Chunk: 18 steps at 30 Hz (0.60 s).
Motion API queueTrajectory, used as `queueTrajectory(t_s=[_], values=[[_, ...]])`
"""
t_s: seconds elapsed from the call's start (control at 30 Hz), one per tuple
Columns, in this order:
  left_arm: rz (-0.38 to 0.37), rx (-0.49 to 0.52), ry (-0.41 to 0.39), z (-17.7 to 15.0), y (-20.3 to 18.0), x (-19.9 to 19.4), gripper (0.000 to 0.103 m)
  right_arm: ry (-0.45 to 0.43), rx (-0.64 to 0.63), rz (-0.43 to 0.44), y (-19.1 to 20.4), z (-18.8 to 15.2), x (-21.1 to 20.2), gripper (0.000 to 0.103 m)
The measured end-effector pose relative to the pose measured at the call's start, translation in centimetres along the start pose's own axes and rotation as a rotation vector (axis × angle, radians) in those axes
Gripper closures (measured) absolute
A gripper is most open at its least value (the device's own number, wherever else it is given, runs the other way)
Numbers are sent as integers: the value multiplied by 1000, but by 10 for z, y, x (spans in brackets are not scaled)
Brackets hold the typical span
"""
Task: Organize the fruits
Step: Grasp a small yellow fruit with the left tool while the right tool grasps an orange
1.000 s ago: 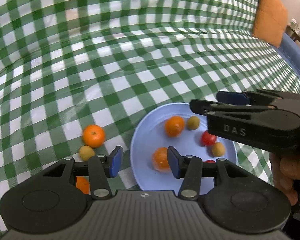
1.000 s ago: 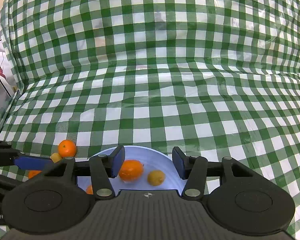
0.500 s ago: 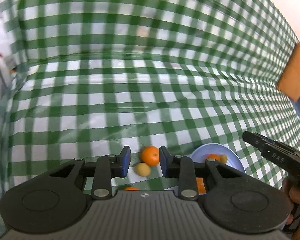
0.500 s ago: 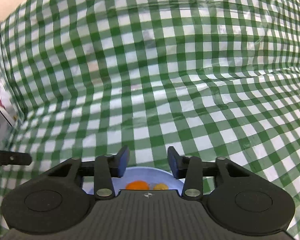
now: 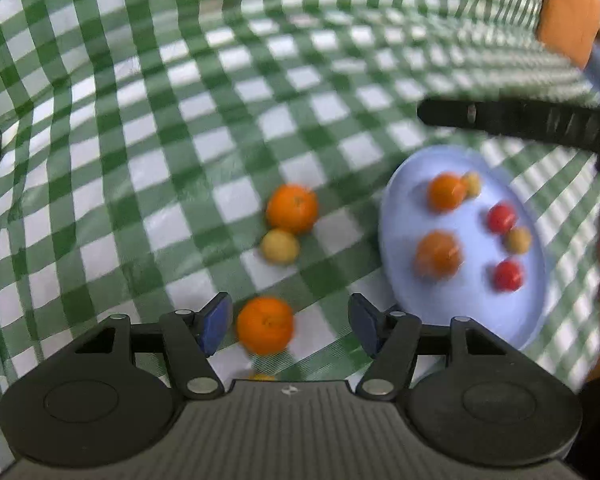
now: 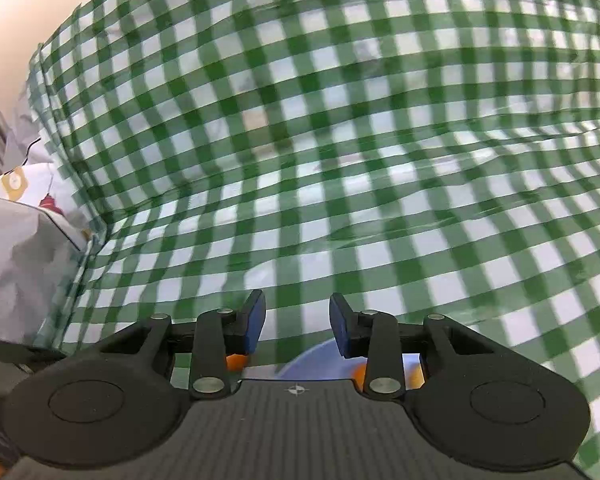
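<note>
Six fruits sit on the blue plate [image 5: 520, 320] at about 3 o'clock in the left wrist view: two oranges, two red ones and two small yellow ones. That part looks done.

Some fruit is not on the plate yet. A far orange [image 5: 292, 208] and a yellow fruit [image 5: 280, 245] touch on the table [image 5: 140, 128] near the middle. A near orange [image 5: 265, 325] lies at 6 o'clock.

The left gripper [image 5: 290, 322] has wide jaws that are opening, with the near orange between them but not pinched.

The right gripper [image 6: 298, 326] has narrow jaws holding nothing.
</note>
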<state>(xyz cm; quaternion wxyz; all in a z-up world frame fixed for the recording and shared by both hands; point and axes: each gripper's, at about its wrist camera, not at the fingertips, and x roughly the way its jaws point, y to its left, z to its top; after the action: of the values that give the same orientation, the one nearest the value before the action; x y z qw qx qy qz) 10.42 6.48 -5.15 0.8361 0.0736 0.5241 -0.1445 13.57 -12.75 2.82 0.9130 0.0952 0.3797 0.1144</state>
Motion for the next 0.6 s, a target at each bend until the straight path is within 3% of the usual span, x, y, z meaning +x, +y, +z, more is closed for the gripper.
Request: queueTrajectory(t_s=[0.23, 0.27, 0.47, 0.6], values=[[-25, -24, 15, -5, 16, 12, 34, 81, -17, 66, 30, -7, 30, 58], [-26, -17, 21, -5, 13, 14, 34, 94, -20, 70, 33, -9, 35, 54], [-70, 17, 24, -11, 13, 6, 34, 161, -13, 55, 48, -17, 65, 53], [-78, 91, 41, -21, 10, 5, 35, 191, -13, 43, 52, -17, 83, 51]])
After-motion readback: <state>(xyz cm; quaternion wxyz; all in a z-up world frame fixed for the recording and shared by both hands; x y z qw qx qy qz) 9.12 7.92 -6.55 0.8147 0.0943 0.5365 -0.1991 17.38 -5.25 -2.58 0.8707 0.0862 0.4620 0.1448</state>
